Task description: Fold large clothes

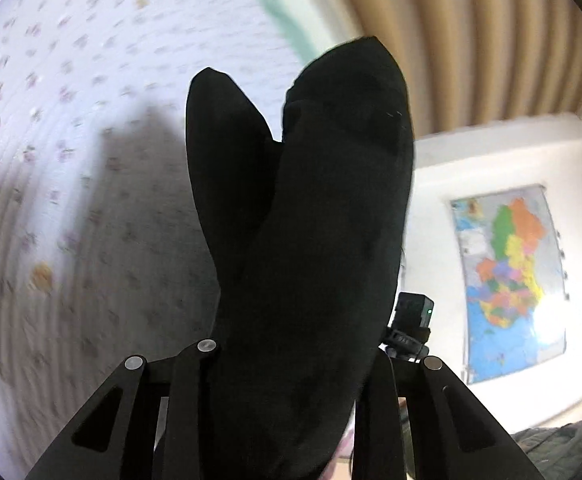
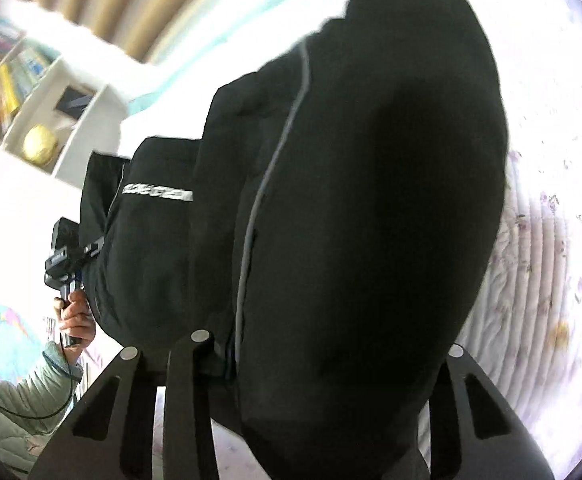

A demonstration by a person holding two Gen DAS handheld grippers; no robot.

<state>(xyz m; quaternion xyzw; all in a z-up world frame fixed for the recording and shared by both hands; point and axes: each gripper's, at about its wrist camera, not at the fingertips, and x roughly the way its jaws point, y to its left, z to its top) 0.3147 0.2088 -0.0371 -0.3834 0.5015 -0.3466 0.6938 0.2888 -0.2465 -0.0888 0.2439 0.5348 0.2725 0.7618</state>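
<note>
Quilted, flower-sprigged bedding [image 1: 63,168] fills the background of both wrist views, with a ribbed tan headboard [image 1: 471,40] behind it and a coloured map [image 1: 507,280] on the white wall.

Left tongs [image 1: 291,432] are clamped on a bunched fold of the black garment [image 1: 311,220]; the cloth rises out of the jaws and hides the fingertips. Right tongs [image 2: 315,420] grip another part of the same garment [image 2: 371,200], a piped seam and a white logo strip [image 2: 157,197] showing to its left.

Judging by the shadow on the quilt, the garment hangs lifted off the bed, strung between the two grips, its long axis running from one pair of tongs to the other. In the right view the person's left hand [image 2: 75,316] holds its handle just beside the cloth's far end. Neither hand looks nearer; the coming fold turns on both carrying that span level.
</note>
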